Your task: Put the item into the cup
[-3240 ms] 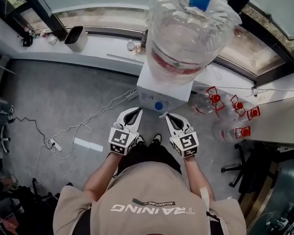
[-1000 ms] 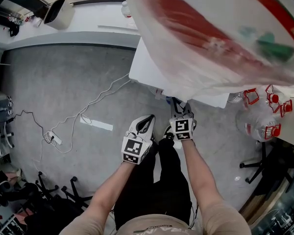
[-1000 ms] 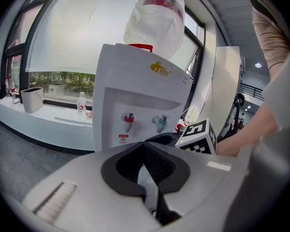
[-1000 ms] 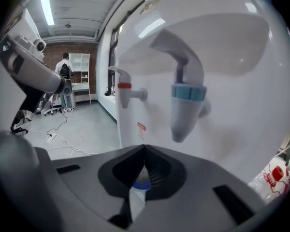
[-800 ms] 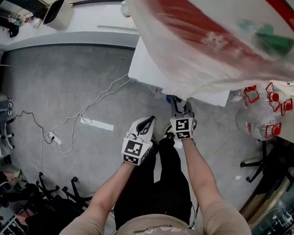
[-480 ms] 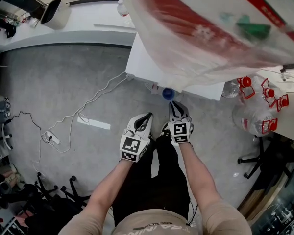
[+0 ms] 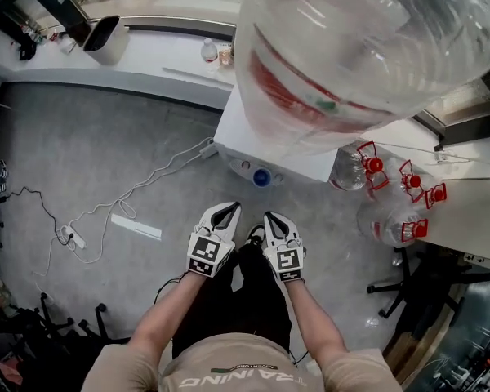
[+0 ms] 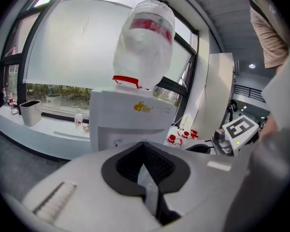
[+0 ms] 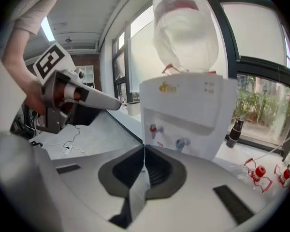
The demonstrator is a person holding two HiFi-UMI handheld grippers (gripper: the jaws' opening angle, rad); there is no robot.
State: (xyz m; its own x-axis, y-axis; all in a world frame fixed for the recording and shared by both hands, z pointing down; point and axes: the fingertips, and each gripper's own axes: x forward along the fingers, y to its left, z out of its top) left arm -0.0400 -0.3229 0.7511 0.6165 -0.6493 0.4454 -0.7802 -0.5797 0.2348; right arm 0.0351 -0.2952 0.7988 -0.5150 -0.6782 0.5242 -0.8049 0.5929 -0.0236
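The left tongs (image 7: 227,209) and right tongs (image 7: 274,217) are held side by side just before the white box-shaped water dispenser (image 7: 238,141), each pressed together with nothing clamped. The cup and item cannot be made out.

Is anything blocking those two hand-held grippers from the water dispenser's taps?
Nothing visible: only open space separates the left hand-held gripper and right hand-held gripper, both shut and empty, from the water dispenser. No cup shows.

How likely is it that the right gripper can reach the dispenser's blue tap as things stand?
Probably yes: the right gripper, jaws shut and empty, points toward the blue tap with nothing between them.
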